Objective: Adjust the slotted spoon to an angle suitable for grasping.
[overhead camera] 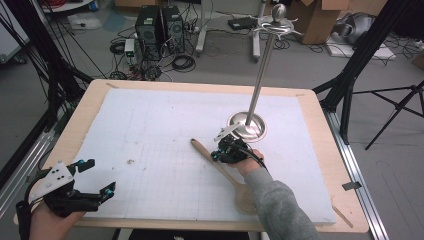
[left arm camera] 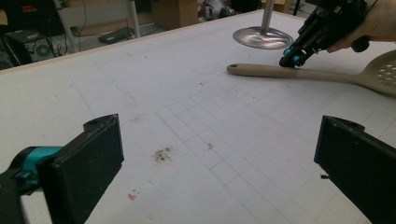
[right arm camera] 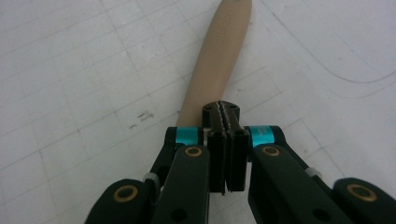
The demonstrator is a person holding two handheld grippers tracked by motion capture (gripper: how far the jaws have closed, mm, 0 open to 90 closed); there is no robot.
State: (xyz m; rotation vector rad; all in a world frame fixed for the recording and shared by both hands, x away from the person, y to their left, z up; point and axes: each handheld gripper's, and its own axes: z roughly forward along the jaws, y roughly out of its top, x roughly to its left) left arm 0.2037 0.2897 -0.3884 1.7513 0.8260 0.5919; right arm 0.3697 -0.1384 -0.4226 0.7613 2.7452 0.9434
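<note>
Left gripper (overhead camera: 92,176) sits at the near left corner of the mat (overhead camera: 150,120), well apart from the work. Its jaws are spread wide and hold nothing.

Spoon (overhead camera: 222,170): a tan slotted spoon lies flat on the mat, right of centre, handle end pointing away to the left, bowl toward the near edge under the person's sleeve (overhead camera: 280,210).

Right gripper (overhead camera: 225,148) is down at the handle's middle, just in front of the stand (overhead camera: 247,125). Its jaws are pressed together, tips at the handle; whether they pinch the handle or merely rest on it, I cannot tell.

Progress, as judged: the work appears to be taking the spoon up, probably to hang it on the hooks atop the stand. The spoon is not yet lifted. Grip is unconfirmed; lift, carry and hanging remain.

View differences: the high view alone gives the stand's full pole and hooks, and the spoon's distance from its base. The left gripper view shows the holes in the spoon's bowl (left arm camera: 385,72) and the right gripper's tips meeting the handle from the side. The right gripper view shows the closed pads (right arm camera: 226,140) against each other, with the handle (right arm camera: 219,60) running on ahead.
</note>
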